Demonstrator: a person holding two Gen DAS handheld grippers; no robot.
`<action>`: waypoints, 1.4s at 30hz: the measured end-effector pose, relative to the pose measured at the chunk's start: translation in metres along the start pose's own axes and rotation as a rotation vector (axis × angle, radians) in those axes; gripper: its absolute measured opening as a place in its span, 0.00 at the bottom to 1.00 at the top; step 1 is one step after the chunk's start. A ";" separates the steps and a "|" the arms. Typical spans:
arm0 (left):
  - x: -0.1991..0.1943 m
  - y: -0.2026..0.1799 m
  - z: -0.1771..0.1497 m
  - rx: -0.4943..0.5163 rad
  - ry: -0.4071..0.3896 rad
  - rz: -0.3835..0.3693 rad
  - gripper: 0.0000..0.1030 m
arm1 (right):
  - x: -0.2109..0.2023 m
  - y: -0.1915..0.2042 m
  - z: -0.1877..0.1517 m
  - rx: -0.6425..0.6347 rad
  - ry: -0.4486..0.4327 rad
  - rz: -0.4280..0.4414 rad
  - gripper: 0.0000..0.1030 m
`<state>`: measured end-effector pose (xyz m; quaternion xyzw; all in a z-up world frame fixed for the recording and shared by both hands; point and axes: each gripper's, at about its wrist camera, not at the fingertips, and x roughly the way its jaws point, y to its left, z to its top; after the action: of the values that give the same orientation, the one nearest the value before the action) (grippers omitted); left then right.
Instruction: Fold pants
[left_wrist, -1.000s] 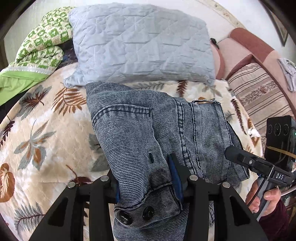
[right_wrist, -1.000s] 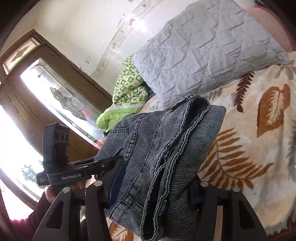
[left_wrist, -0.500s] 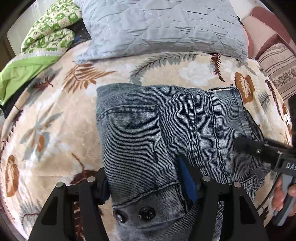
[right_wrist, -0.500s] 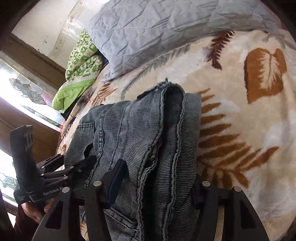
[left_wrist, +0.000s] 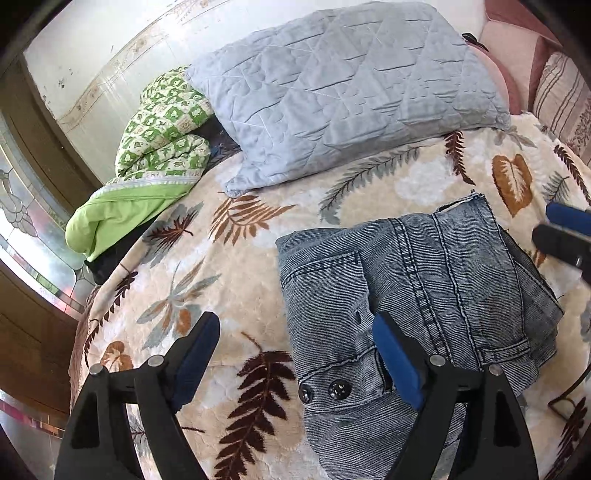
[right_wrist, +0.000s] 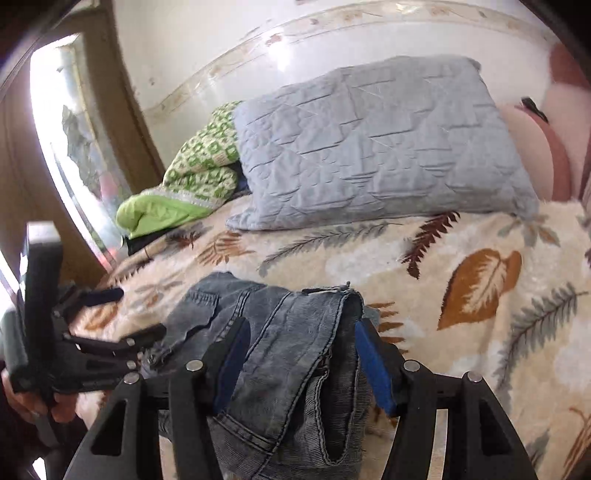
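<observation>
**Folded jeans, one end still gripped**

Right gripper (right_wrist: 299, 354) clasps the jeans (right_wrist: 295, 369) bundle, long axis toward 12 o'clock. Left gripper (left_wrist: 295, 354), jaws opening, grips nothing; the jeans (left_wrist: 417, 295) lie at 1 o'clock on the blanket (left_wrist: 229, 258).

Folded jeans (left_wrist: 424, 295) cut off at near edge; green quilt (left_wrist: 162, 129) partly hidden behind pillow (left_wrist: 351, 85); window (right_wrist: 74, 147) blurred.

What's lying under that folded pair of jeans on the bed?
The folded jeans lie on a cream blanket printed with brown and grey leaves, which shows all around them. Whatever lies directly beneath the denim is covered and cannot be seen.
</observation>
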<state>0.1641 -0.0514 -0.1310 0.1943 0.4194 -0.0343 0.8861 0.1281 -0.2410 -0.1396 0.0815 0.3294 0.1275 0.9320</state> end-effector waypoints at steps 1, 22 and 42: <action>0.001 -0.001 0.000 -0.003 0.002 -0.001 0.83 | 0.003 0.005 -0.001 -0.022 0.013 -0.001 0.60; 0.054 -0.013 -0.037 -0.136 0.066 -0.031 0.99 | 0.078 -0.006 -0.038 0.029 0.320 0.012 0.61; -0.072 0.010 -0.036 -0.128 -0.118 0.073 1.00 | -0.014 0.005 -0.021 0.044 0.057 0.011 0.63</action>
<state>0.0933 -0.0358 -0.0941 0.1500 0.3605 0.0137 0.9205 0.1038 -0.2392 -0.1463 0.0999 0.3579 0.1276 0.9196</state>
